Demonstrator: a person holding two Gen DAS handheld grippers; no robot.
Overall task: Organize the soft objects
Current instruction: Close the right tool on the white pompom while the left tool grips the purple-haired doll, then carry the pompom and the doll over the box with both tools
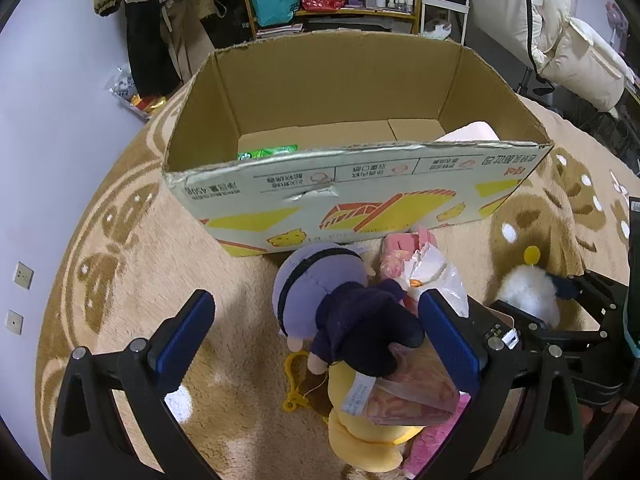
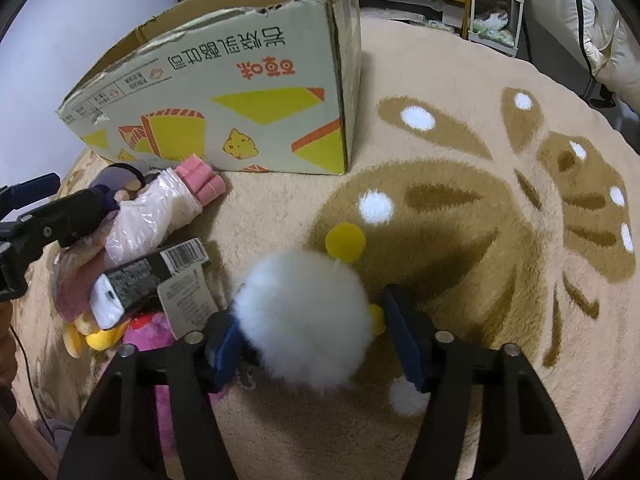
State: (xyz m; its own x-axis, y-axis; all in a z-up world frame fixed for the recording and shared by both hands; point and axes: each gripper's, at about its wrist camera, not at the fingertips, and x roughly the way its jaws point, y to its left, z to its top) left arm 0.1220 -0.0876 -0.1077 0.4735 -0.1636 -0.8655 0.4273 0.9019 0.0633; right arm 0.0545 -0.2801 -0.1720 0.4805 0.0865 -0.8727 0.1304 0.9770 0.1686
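The left tool (image 1: 316, 344) stands with its fingers wide apart over the purple-headed doll (image 1: 320, 284), which lies on the rug (image 1: 132, 248) just in front of the cardboard box (image 1: 360, 196). Neither pad touches the doll. Judged from its look, the doll is light and compressible. Its dark-clothed body (image 1: 368, 328) offers the firmest hold, since the round head would likely squirm out of a pinch. Beneath and beside it lie a yellow plush (image 1: 360, 436) and crinkled plastic-wrapped packets (image 1: 432, 280), which appear slippery.

The box is open-topped and mostly bare inside. A green packet (image 1: 268, 153) sits at its left front and a pale pink item (image 1: 472, 132) at its right. Neither can be identified from this angle.

The right tool (image 2: 316, 340) brackets the white fluffy plush (image 2: 308, 316). Whether its fingers are actually pressing the fur cannot be determined, as the pile hides the contact. The plush should be very light and will deform under grip, so a hold across its middle is advised.
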